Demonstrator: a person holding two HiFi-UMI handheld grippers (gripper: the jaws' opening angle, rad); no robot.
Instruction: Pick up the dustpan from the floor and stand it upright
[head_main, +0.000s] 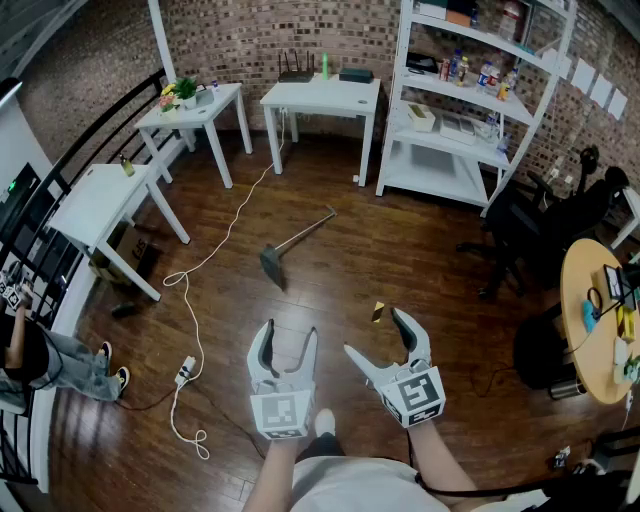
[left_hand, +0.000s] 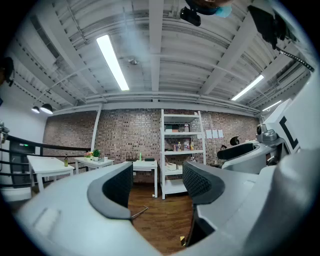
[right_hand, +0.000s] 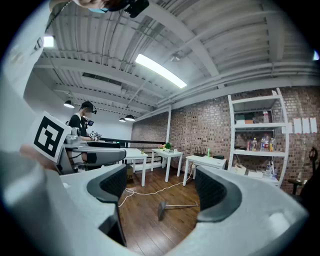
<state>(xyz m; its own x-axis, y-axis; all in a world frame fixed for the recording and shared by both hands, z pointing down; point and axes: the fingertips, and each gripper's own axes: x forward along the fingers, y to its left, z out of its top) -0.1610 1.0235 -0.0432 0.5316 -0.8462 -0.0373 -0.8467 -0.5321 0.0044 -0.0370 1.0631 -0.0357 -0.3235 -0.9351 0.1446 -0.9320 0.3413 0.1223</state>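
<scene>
The dustpan (head_main: 274, 262) lies flat on the wooden floor, its grey pan towards me and its long handle (head_main: 308, 230) slanting away to the upper right. In the right gripper view the dustpan (right_hand: 162, 209) shows between the jaws, some way ahead. Only the handle's end (left_hand: 139, 211) peeks past the left jaw in the left gripper view. My left gripper (head_main: 283, 342) and right gripper (head_main: 376, 335) are held side by side in front of me, well short of the dustpan. Both are open with nothing between their jaws.
A white cable (head_main: 215, 250) runs across the floor left of the dustpan to a power strip (head_main: 185, 372). White tables (head_main: 322, 98) and a shelf unit (head_main: 470, 100) line the far brick wall. A small yellow item (head_main: 378, 312) lies on the floor ahead of my right gripper. A person (head_main: 40, 355) sits at left.
</scene>
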